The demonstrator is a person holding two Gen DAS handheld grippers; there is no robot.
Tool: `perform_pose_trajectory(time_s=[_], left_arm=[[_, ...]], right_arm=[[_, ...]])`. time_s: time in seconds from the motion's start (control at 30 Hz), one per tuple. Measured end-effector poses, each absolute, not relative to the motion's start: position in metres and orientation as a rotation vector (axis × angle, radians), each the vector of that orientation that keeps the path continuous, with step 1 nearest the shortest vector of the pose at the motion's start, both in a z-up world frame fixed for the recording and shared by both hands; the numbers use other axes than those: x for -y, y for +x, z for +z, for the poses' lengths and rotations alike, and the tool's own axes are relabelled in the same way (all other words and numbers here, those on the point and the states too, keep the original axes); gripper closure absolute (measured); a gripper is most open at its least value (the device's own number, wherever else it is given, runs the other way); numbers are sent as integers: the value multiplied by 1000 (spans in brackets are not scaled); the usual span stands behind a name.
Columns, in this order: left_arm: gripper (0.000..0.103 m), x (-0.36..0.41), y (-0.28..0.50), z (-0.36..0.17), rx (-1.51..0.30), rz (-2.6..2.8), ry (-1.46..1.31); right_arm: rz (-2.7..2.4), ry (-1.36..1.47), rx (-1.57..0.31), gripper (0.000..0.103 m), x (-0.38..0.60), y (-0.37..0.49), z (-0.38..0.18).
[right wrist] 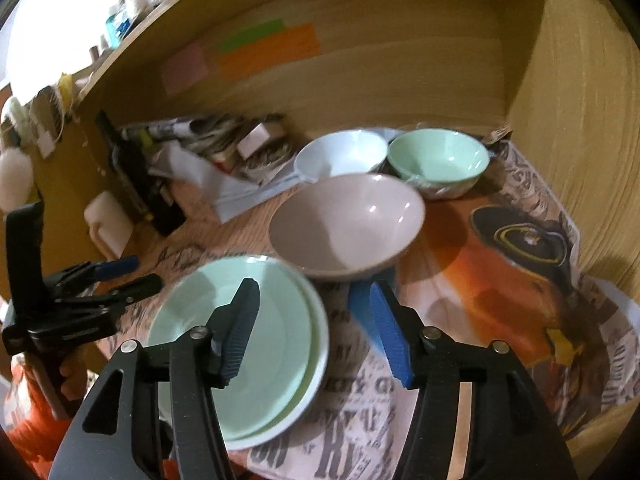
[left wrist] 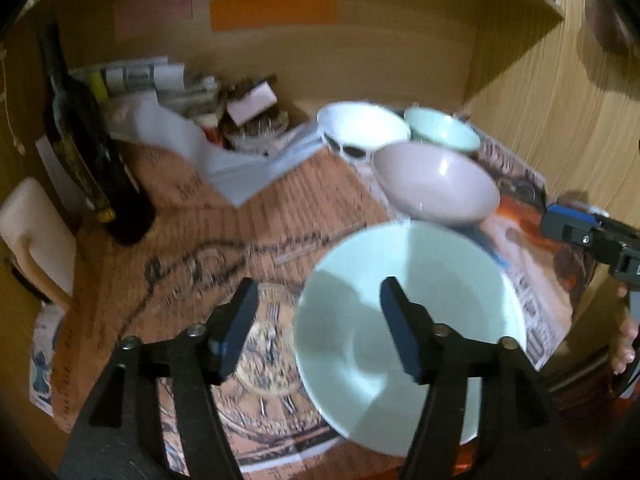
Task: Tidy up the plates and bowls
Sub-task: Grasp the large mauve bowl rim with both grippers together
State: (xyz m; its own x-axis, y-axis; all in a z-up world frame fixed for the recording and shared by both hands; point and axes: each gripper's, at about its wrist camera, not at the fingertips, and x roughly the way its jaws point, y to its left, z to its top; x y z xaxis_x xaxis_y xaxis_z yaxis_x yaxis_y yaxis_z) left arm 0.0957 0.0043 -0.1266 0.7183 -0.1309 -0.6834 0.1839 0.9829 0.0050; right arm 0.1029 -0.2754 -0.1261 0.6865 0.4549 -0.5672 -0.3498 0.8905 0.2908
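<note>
Two pale green plates (right wrist: pixel 276 360) lie stacked on newspaper at the front; the left wrist view shows the top plate (left wrist: pixel 408 344). Behind them stands a pink bowl (right wrist: pixel 344 220) (left wrist: pixel 436 184), then a white bowl (right wrist: pixel 340 152) (left wrist: pixel 362 126) and a green bowl (right wrist: pixel 438 160) (left wrist: pixel 442 130). My left gripper (left wrist: pixel 320 284) is open above the plate's left rim, with nothing between its fingers. It also shows at the left of the right wrist view as the left gripper (right wrist: pixel 146 272). My right gripper (right wrist: pixel 316 286) is open over the plates' right edge, holding nothing.
A dark bottle (left wrist: pixel 88 148) and a white jug (left wrist: pixel 36 232) stand at the left. A heap of papers and clutter (left wrist: pixel 192 120) fills the back left. Printed newspaper (right wrist: pixel 500 280) covers the shelf floor inside wooden walls (right wrist: pixel 580 120). A person's hand (left wrist: pixel 626 344) shows at the right edge.
</note>
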Motion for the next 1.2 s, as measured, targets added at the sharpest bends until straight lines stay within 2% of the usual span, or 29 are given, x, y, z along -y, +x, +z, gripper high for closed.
perform_pose_trajectory(time_s=[0.03,0.1,0.13,0.17,0.5,0.93,1.03,1.07,1.2], left_arm=[[30,-4,99,-122,-739,-176,71],[17,-1,105,-113,-722,-185,64],[15,0,108,-110,-715,-187,62],[13,1,112,-108,-708,-188,62],[12,27,168,-107,-764,-238,74],[12,52,240,-142,-923,-303,69],[18,54,249,-151,-955,-311,59],[24,54,252,-154,-966,-314,57],[39,56,259,-163,-1004,-335,50]], right_arm=[[443,168,-672,49,277,105,-125],[428,184,-663,45,282,111,-123],[422,191,-657,39,284,114,-122],[413,197,-650,38,286,117,-121],[332,172,-610,36,294,151,-120],[303,207,-688,36,300,200,-152],[314,217,-728,37,299,207,-161],[318,219,-740,37,297,209,-165],[333,215,-764,50,294,213,-170]])
